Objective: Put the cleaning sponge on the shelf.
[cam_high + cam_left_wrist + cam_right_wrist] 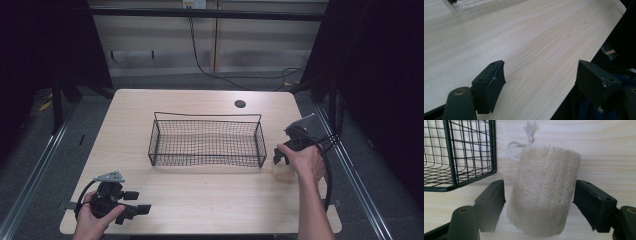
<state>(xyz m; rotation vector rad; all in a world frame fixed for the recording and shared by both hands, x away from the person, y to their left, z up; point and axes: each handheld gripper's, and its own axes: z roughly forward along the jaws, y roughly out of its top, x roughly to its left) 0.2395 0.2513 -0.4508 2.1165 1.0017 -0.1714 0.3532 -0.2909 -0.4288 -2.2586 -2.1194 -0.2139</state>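
A beige loofah roll [544,192] with a white string loop lies on the wooden table [200,200], just outside the right end of a black wire basket [206,116]. My right gripper [539,192] is open, with one jaw on each side of the loofah and a small gap at the left jaw. From above, the right gripper [280,157] points down at the loofah [282,172] beside the basket's right wall. My left gripper [137,202] is open at the table's front left corner. Nothing lies between the left gripper's [540,72] jaws but bare tabletop.
The basket's mesh wall [469,150] stands close to the left of the loofah. A round cable hole [240,104] sits at the table's back. The table edge [584,62] runs just ahead of the left gripper. Dark curtains flank both sides.
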